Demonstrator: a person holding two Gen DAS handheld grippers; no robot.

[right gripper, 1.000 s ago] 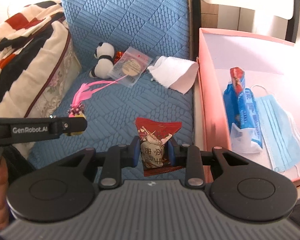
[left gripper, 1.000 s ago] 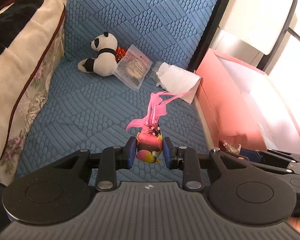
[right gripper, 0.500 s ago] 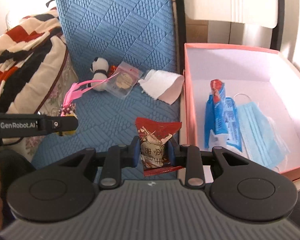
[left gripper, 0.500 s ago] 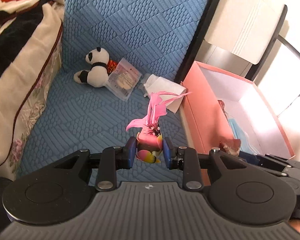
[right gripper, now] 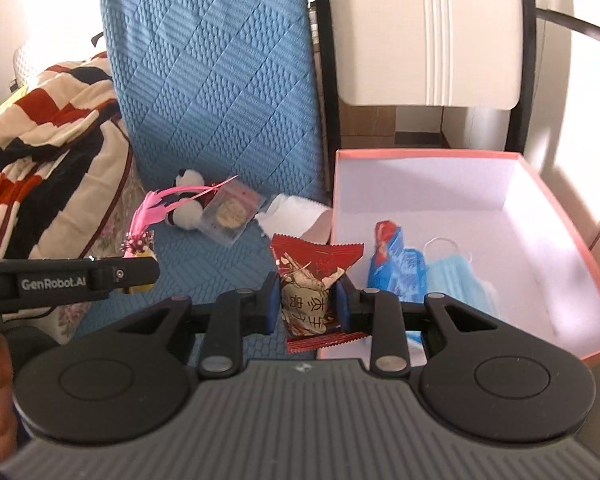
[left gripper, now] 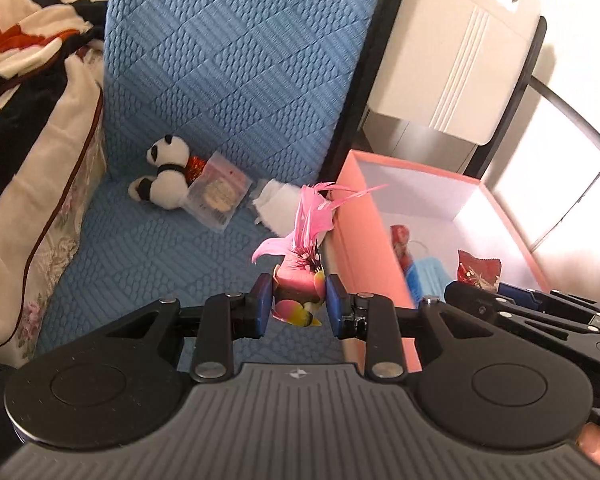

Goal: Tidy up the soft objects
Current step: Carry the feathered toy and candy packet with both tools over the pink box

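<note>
Left fingers (left gripper: 299, 306): clamped on pink feather toy (left gripper: 300, 276), above blue cushion (left gripper: 140, 272).
Right fingers (right gripper: 307, 304): clamped on red snack packet (right gripper: 312, 292), beside pink box (right gripper: 560, 184).
Writing: "GenRobot.AI" on left gripper; packet's characters unreadable.
Pose: both angled downward.

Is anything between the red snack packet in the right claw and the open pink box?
Nothing visible blocks it. The red snack packet is gripped by the right claw close to the pink box's near left wall. The box is open-topped, and its right part is bare beside the blue mask.
</note>
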